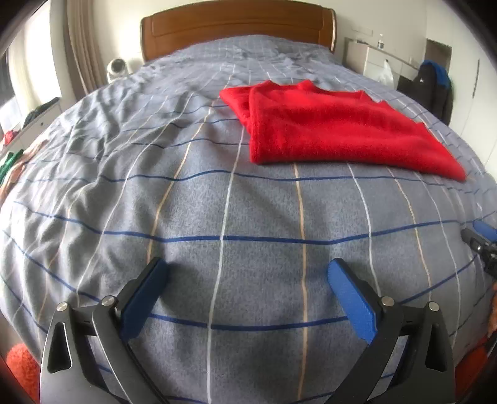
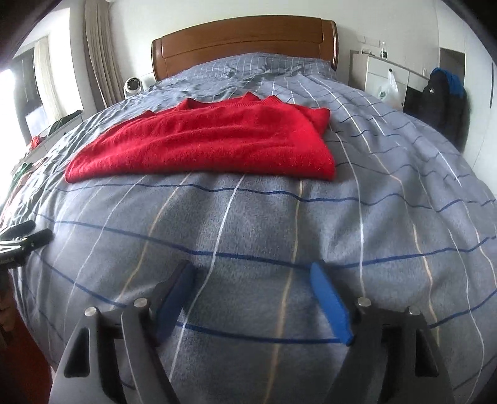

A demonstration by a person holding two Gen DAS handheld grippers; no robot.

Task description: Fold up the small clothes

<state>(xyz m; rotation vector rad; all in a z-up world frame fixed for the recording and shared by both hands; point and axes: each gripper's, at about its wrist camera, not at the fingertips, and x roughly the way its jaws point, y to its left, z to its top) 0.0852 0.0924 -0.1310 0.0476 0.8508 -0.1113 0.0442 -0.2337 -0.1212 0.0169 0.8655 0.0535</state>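
Observation:
A red knitted sweater [image 1: 335, 127] lies folded flat on the grey checked bed cover [image 1: 236, 217]; it also shows in the right wrist view [image 2: 211, 140]. My left gripper [image 1: 248, 267] is open and empty, hovering over the cover near the bed's foot, well short of the sweater. My right gripper [image 2: 253, 270] is open and empty too, over the cover in front of the sweater. The right gripper's tip shows at the right edge of the left wrist view [image 1: 481, 239]. The left gripper shows at the left edge of the right wrist view [image 2: 21, 239].
A wooden headboard [image 1: 239, 25] stands at the far end. A small white fan [image 2: 133, 85] sits at the left of the bed. A white dresser [image 2: 385, 77] and a dark jacket [image 2: 444, 99] are at the right. Clothes lie on a low unit at the left [image 1: 18, 136].

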